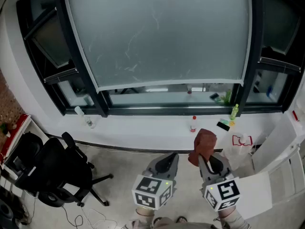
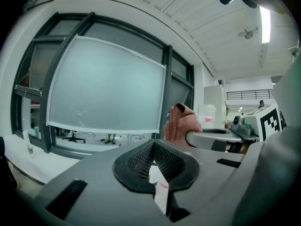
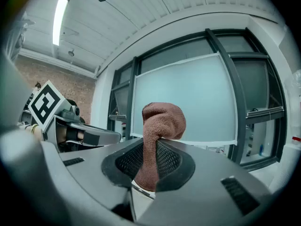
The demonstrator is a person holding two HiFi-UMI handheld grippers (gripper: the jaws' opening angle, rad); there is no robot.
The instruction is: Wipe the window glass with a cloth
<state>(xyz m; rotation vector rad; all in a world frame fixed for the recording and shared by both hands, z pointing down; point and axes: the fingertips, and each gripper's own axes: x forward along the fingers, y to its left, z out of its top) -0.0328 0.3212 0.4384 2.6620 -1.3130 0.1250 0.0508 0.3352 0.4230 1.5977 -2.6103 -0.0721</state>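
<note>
Brown cloth (image 3: 160, 122) upright in right gripper (image 3: 146, 167).

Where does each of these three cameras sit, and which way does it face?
Head view: on the person's head, looking down at the frosted window pane and white sill; both grippers show.
Left gripper view: on the left gripper, facing the window along its shut jaws.
Right gripper view: on the right gripper, facing the window; jaws clamp a brown terry cloth.
All share pane and cloth.

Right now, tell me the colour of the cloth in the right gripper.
The cloth is reddish brown, clearest in the right gripper view.
</note>
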